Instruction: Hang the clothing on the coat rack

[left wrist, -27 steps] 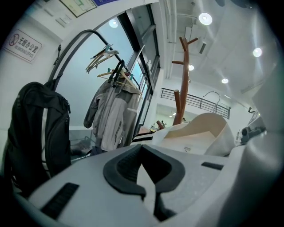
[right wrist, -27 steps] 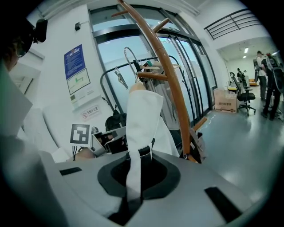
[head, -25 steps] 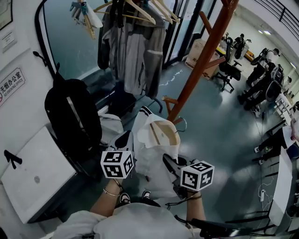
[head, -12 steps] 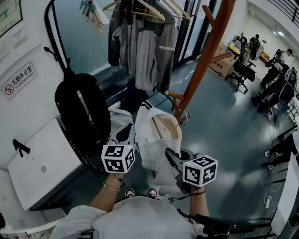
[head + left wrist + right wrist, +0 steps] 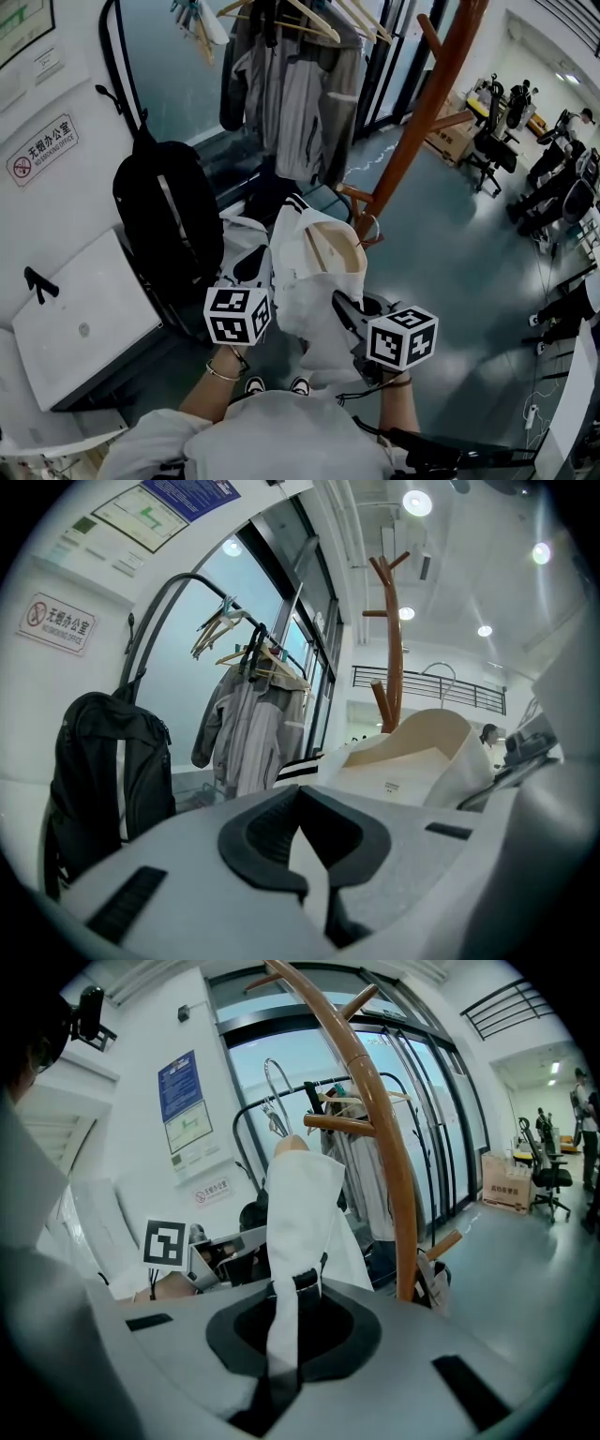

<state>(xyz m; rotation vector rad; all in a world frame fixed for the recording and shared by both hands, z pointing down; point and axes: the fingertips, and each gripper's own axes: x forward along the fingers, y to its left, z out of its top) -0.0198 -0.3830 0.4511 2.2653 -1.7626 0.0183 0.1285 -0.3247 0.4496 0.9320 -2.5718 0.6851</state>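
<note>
White garment on a wooden hanger, held up between both grippers, just beside the brown coat rack pole. The right gripper is clamped on a fabric strip. The left gripper, jaws nearly together, seemingly pinches the garment's edge.

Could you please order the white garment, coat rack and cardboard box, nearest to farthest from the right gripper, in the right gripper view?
1. White garment: clamped in the right gripper.
2. Coat rack: just ahead, to the right.
3. Cardboard box: far off, at the right.
</note>
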